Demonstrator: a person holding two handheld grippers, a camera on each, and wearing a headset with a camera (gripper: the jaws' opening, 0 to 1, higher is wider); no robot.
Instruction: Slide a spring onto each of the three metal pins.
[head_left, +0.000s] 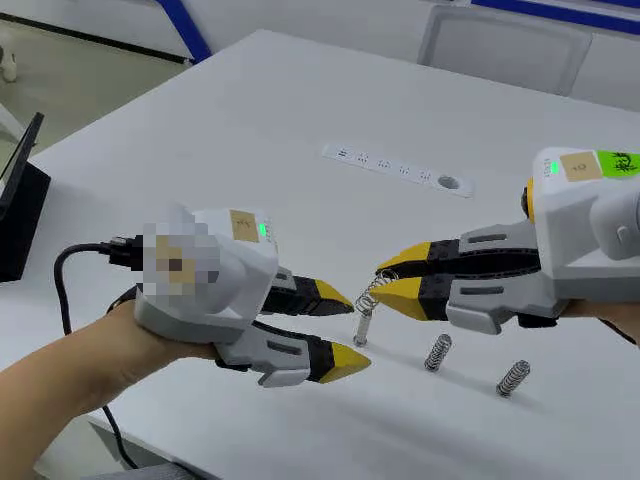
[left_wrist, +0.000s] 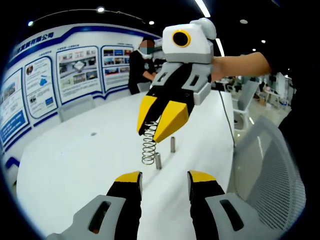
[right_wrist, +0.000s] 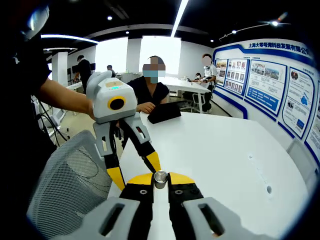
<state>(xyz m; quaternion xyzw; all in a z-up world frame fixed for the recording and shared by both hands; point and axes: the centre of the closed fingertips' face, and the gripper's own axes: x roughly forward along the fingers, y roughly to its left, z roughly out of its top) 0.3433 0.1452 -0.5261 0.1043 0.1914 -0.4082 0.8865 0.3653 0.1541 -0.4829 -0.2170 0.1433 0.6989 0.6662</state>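
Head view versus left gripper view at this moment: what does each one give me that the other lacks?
Head view adds: two more springs on the table, and a power strip.
Left gripper view adds: a second pin, bare, behind the first; wall posters; a mesh chair.
Both: the right gripper shut on a spring close by a pin, and the left gripper with jaws open.

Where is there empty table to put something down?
The big bare stretch of table between the power strip and the black screen is free, so is the part beyond the strip toward the chair. It's crowded near the front, where the left claw and right claw meet at a pin, the right one holding a spring.
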